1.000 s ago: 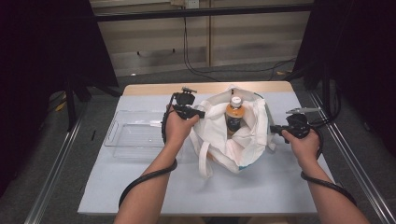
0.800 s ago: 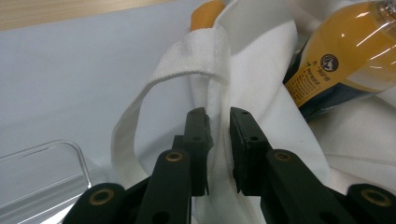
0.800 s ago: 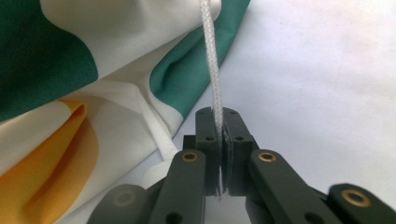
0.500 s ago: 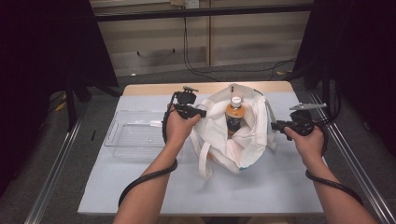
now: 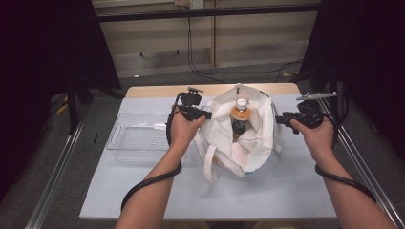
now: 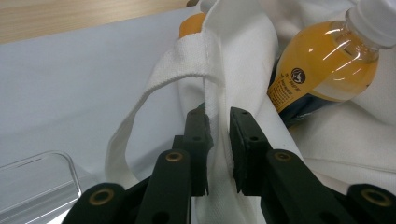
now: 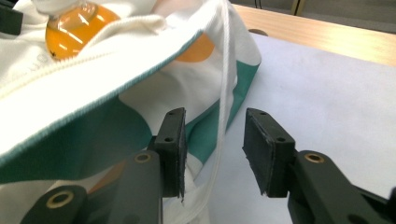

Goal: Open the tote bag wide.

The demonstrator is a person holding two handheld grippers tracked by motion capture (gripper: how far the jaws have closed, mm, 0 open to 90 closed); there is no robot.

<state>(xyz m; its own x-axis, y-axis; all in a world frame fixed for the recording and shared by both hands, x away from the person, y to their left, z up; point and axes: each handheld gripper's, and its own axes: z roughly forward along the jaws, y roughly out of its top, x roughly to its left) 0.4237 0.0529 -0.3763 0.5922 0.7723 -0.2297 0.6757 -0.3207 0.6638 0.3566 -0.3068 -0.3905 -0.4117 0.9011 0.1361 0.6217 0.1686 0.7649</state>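
Holding open the white tote bag (image 5: 248, 138) at mid-table, orange drink bottle (image 5: 239, 119) standing inside. Left gripper (image 6: 218, 135) clamping narrowly on the bag's rim; right gripper (image 7: 212, 149) gaping wide beside the drawstring (image 7: 224, 93), gripping nothing. Likely next: closing right on the far rim.

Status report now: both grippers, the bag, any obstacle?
Left gripper shut on bag rim. Right gripper open beside bag, strap between jaws. Bottle upright inside. Tray left, clear.
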